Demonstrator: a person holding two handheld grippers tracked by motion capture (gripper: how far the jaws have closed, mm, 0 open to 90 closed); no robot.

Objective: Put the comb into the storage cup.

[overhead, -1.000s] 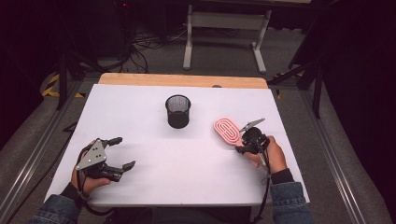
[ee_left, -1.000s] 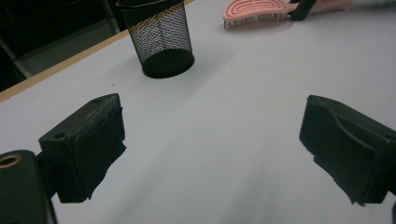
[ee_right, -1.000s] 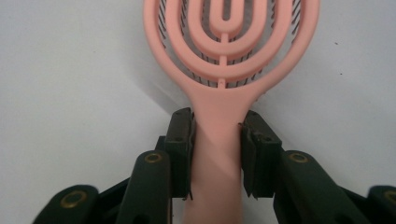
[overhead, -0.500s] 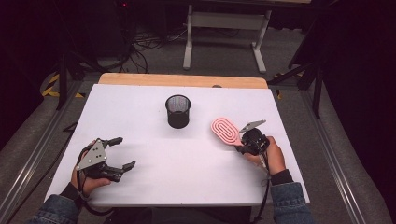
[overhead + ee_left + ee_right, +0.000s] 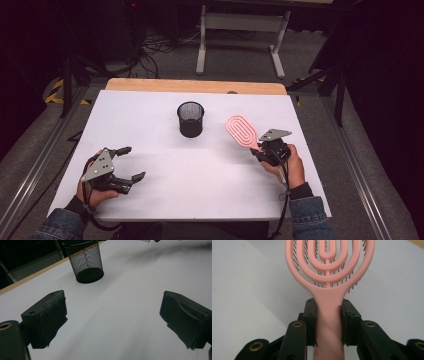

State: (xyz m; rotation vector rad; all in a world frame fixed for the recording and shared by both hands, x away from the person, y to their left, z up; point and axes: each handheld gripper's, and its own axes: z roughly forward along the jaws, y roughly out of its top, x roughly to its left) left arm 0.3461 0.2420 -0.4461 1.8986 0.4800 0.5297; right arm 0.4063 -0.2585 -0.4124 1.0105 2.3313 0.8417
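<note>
A pink vented hairbrush [image 5: 241, 131] is held by its handle in my right gripper [image 5: 260, 152] at the right side of the white table, its oval head pointing up and left. In the right gripper view both pads [image 5: 310, 322] press the pink hairbrush [image 5: 329, 272] handle from either side, bristles facing down. A black mesh cup [image 5: 190, 119] stands upright in the table's middle, also seen as the mesh cup [image 5: 86, 261] in the left gripper view. My left gripper [image 5: 131, 162] rests at the front left, jaws wide open with nothing between them, left gripper [image 5: 112, 320].
The white table top [image 5: 200, 175] ends in a wooden strip [image 5: 195, 86] at the far edge. Beyond it stand a grey metal frame [image 5: 240, 30] and cables on the floor. Dark rails run along both sides of the table.
The right gripper has lifted the hairbrush slightly and drawn it a little up and away from the table surface. The left gripper has stayed put.
</note>
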